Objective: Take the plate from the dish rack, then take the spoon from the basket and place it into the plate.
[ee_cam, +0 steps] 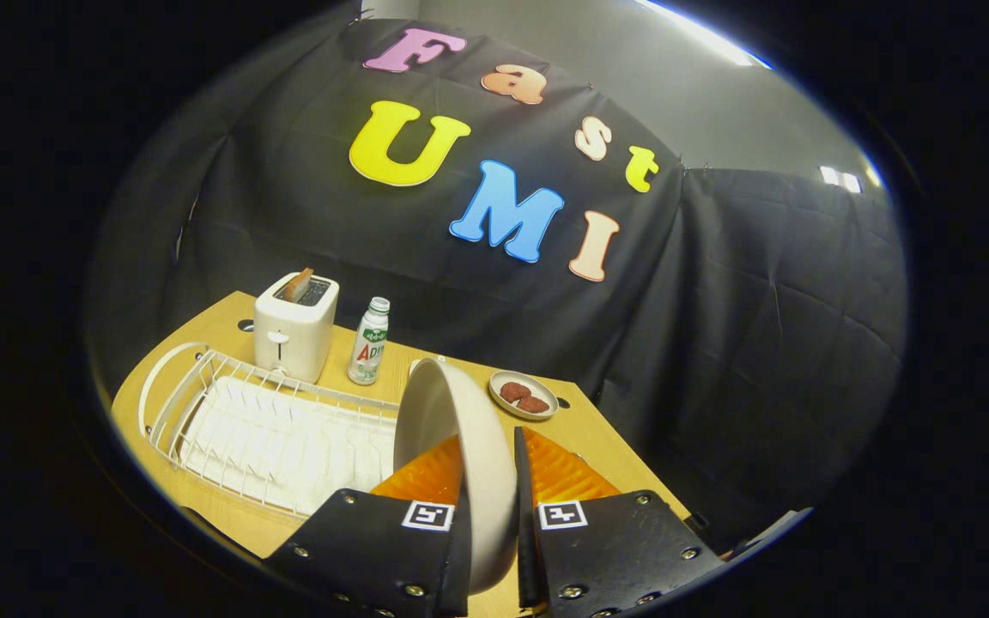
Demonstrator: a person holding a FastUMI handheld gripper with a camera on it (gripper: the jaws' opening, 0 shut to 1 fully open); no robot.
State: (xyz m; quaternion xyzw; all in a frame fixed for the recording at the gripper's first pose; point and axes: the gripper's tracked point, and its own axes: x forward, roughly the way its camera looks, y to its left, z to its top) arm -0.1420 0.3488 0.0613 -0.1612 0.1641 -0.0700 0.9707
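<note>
The tool (490, 506) is clamped on the plate (452, 446): one finger presses on each face of it, and the plate stands on edge in the narrow gap between them. The plate is cream-coloured and deep, its hollow side turned toward nine o'clock, its rim rising above the fingertips toward twelve o'clock. It is held above the bench (606, 446), clear of the dish rack.

The dish rack (245, 421), white wire over a white ribbed tray, lies on the bench at about nine o'clock from the plate, just beside it in the view. Its slots look bare.

Beyond the rack, at about ten o'clock from the plate, stands a white toaster (295, 326) with a slice of bread (297, 283) sticking up from its slot. Just beside the toaster, at its three o'clock, a small bottle (369, 341) with a white cap and a green and white label stands upright.

At about one o'clock from the plate, near the bench's far edge, a small saucer (524, 395) holds two reddish-brown pieces of food (523, 396). They are too small to name.

A sliver of a white rim (422, 364) peeps out behind the plate's top edge; what it belongs to cannot be told.
</note>
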